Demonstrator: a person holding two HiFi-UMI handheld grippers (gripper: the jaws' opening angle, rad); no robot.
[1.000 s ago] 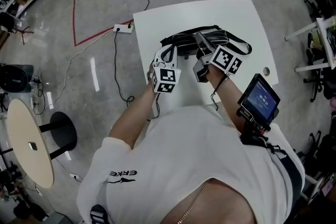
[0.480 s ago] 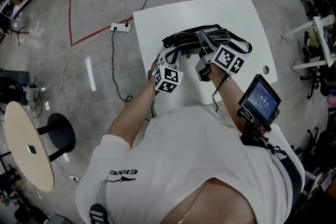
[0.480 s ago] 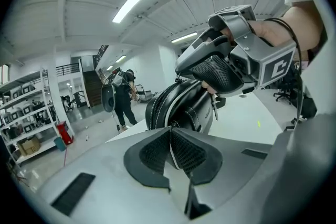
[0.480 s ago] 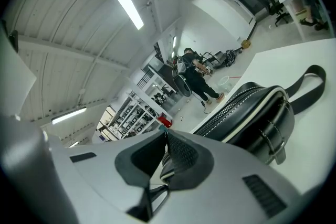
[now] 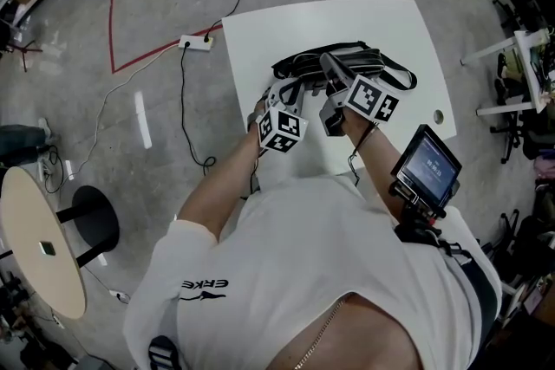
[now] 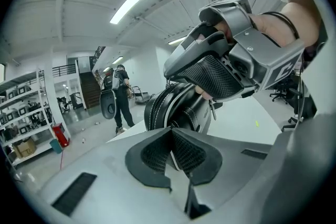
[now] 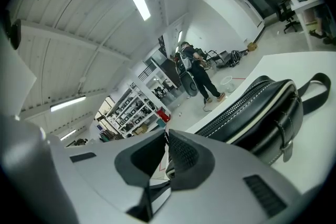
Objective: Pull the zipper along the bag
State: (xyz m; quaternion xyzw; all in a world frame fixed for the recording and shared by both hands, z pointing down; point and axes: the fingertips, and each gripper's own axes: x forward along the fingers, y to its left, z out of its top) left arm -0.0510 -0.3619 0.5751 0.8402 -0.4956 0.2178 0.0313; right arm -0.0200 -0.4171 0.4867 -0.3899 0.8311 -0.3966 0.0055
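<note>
The bag (image 7: 274, 113) looks smooth, faintly glossy black leather with a metal zipper (image 7: 237, 109).

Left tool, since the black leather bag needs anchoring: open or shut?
Shut: the left tool pinches the black leather bag by its white-trimmed edge.

place: we take this for a lab or workshop hall | floor: we see bare polished concrete (image 5: 173, 4), red tape lines (image 5: 112, 13), a power strip (image 5: 192, 42), loose cables (image 5: 183, 100) | storage: open shelves (image 6: 23, 118) of boxes | ceiling: strip lights (image 6: 131, 2) | furniture: white table (image 5: 347, 26), round table (image 5: 35, 247)
</note>
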